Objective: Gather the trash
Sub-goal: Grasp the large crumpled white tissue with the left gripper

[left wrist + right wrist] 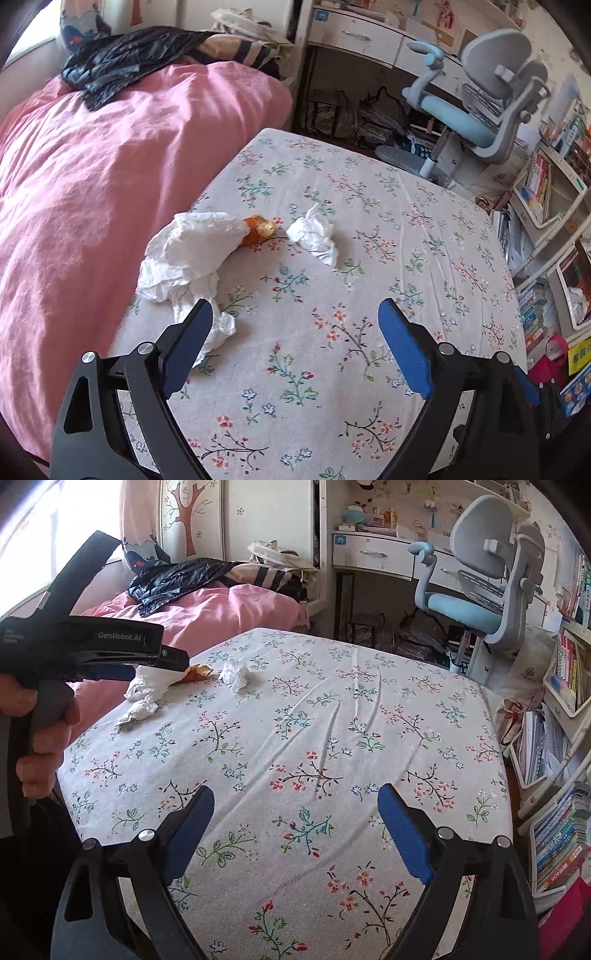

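left wrist view: your left gripper point(295, 343) has its blue-padded jaws spread wide with nothing between them. just ahead of the left-hand finger point(192, 343), and partly hidden behind its tip, lies the big crumpled white tissue sheet point(188, 254) on the floral-print bedsheet point(369, 258). at the sheet's far end sits a small orange and gold foil wrapper point(258, 229), touching it, and just beyond that, ahead of the gap between the fingers, a smaller crumpled white tissue wad point(314, 236). all of it looks feather-light, soft and easily crushed, so no care for breakage is needed; the likely trouble is pinching the bedsheet along with it. take the big sheet at a raised fold near its bunched middle, not at a flat edge. the foil will probably be crinkly and a little slick, so squeeze it across its body.

right wrist view: your right gripper point(295, 827) is also wide open and empty, over bare floral cloth. the trash lies well ahead and far to the left of its fingers, with the left gripper's black body covering part of the big sheet.
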The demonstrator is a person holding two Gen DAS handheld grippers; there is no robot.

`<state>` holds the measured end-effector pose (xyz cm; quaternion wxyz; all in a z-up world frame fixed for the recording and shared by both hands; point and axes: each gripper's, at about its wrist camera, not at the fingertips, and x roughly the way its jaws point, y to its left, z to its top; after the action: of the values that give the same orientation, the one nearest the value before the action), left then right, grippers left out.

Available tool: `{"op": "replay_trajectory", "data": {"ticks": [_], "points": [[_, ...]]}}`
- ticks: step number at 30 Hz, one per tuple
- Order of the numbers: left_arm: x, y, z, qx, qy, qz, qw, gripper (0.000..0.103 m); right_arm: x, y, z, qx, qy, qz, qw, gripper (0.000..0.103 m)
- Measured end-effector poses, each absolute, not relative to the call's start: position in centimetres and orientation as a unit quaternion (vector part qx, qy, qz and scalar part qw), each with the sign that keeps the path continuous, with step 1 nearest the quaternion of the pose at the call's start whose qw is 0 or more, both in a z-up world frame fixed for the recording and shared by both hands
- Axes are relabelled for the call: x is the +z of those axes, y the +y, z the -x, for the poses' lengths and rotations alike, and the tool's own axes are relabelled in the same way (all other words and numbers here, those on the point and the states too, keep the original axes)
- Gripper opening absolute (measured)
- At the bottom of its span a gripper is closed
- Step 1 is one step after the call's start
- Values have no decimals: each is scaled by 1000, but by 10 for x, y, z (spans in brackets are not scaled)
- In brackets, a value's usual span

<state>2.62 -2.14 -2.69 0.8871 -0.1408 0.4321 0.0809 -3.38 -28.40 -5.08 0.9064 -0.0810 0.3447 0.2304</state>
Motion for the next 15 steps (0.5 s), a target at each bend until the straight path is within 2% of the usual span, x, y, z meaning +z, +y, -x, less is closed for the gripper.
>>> {"op": "replay_trajectory", "data": {"ticks": [9,12,15], "points": [[-37,54,-10,188,410,236,861,87,-51,-261,47,273,329,127,895,86],[-41,66,-17,192,419,238,855,87,-49,-257,51,288,324,131,892,86],[-38,62,-43,166,439,195,861,87,-48,-254,51,302,326,123,887,86]]}}
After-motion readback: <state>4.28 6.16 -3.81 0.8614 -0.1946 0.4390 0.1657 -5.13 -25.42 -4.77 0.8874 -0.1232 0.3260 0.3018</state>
